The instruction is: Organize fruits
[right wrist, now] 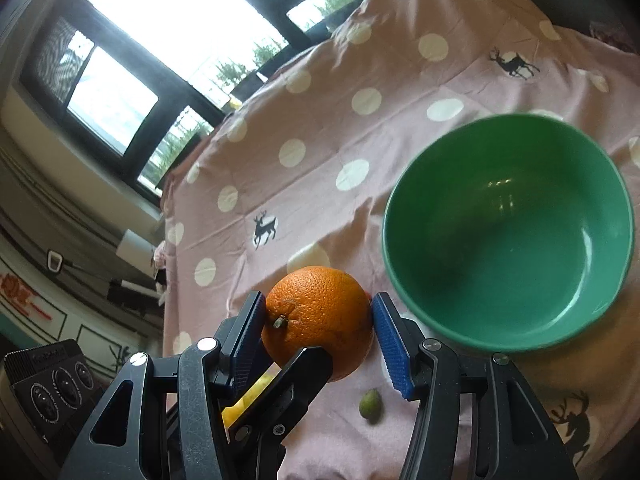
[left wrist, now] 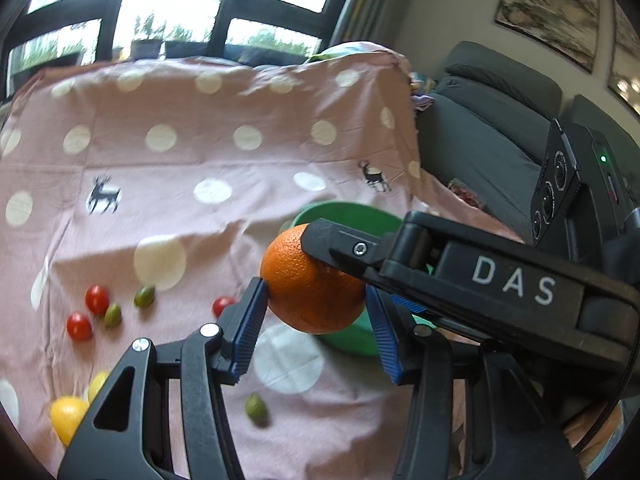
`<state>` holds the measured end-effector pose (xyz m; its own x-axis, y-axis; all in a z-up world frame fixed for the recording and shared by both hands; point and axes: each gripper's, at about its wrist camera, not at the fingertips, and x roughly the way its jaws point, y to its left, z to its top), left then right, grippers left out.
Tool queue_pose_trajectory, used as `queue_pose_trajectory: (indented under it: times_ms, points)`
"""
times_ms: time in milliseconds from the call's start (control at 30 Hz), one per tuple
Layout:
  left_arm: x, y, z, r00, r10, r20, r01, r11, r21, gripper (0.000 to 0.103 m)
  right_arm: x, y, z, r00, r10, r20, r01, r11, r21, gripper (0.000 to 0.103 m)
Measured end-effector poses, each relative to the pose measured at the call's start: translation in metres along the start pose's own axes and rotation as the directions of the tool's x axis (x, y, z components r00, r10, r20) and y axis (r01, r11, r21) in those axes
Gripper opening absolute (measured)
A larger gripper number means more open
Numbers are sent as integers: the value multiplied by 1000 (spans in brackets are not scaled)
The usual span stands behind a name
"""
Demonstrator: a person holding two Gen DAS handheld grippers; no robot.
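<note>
**Clerk:** Item one: a round orange with pebbled, glossy peel (right wrist: pixel 318 320). Where did it stand?

**Onlooker:** It was off the cloth, in the air, just beside the glazed green ceramic bowl (right wrist: pixel 508 232), over the pink cotton tablecloth with white dots and deer prints (left wrist: pixel 180 168).

**Clerk:** Handling?

**Onlooker:** By my judgement firm, fairly weighty for its size, the rind slightly yielding and a little slick. Best taken across its widest girth; it was too round to forgive an off-centre pinch.

**Clerk:** Item two: the grippers.

**Onlooker:** Both were on it. The right gripper (right wrist: pixel 318 330) stood about half spread, its blue ribbed pads (right wrist: pixel 392 344) pressed on either flank of the orange. The left gripper (left wrist: pixel 316 304) clamped the same fruit from a crossing angle, jaws likewise about half spread, blue pads bearing on its sides.

**Clerk:** Sundries?

**Onlooker:** Red cherry tomatoes (left wrist: pixel 97 299), small green olive-shaped fruits (left wrist: pixel 257 409) and a yellow lemon (left wrist: pixel 68 414), all loose on the cloth.
</note>
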<state>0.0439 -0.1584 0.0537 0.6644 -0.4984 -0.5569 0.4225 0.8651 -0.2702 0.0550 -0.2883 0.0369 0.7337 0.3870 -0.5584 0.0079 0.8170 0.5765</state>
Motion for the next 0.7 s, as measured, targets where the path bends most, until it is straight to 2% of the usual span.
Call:
queue_pose_trajectory:
  times_ms: [67,167,333,700]
  points:
    - [3,-9,12,1000,-12,11,12,999,30,49,-8,-1,10,999,0,37,-1,999,32,58]
    - [6,-19,24,998,-50,32,48,997,66,49,-18,4,24,995,-46,86,43,998,36,58]
    - [18,-36,20,995,-99,20,95,986,137,48,-33,-7,29,985,-80,152,72,996,58,58]
    - [62,-56,-2,982,-167,-88,179,972,150,48,-33,-63,21,972,-205,115,181,965,189,58]
